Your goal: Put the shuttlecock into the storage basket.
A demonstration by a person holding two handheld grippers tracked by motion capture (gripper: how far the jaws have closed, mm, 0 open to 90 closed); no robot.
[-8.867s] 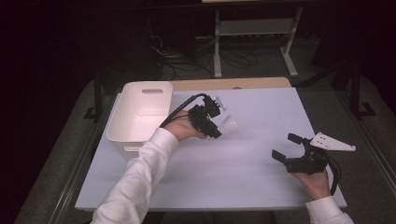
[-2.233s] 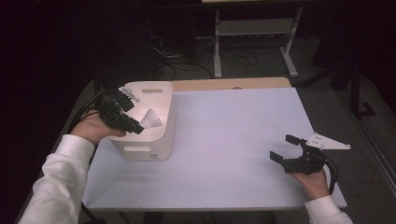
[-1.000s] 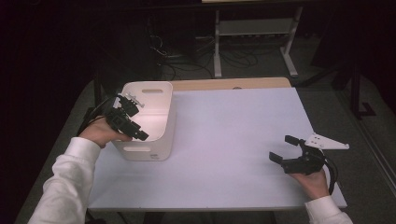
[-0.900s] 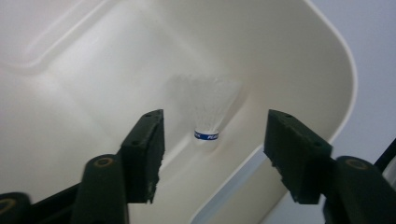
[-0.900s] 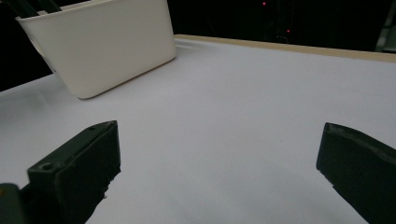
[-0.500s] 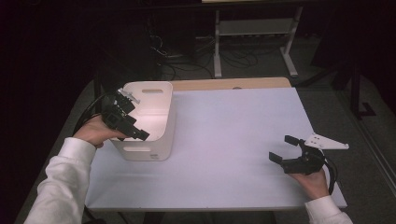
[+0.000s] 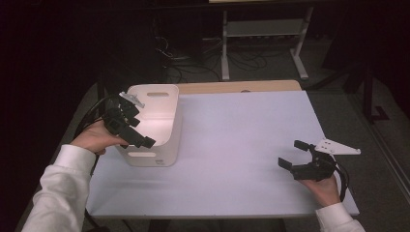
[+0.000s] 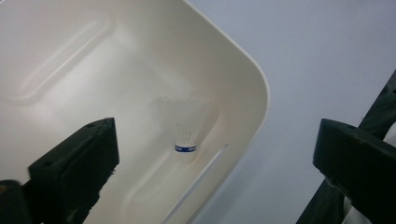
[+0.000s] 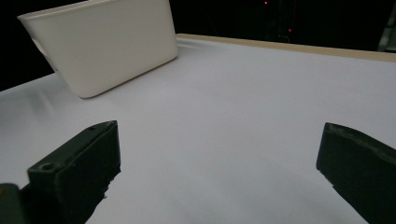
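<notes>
The white feathered shuttlecock with a blue band (image 8: 186,125), earlier carried between the jaws of the black two-jaw left gripper (image 7: 137,134) above the middle of the table, has been brought over to the cream plastic rectangular bin (image 7: 170,137) and is now seen lying inside it, near the corner. The left gripper's jaws have just been opening and are now spread wide with nothing between them. The left gripper has also been raised slightly above the bin's near rim.
</notes>
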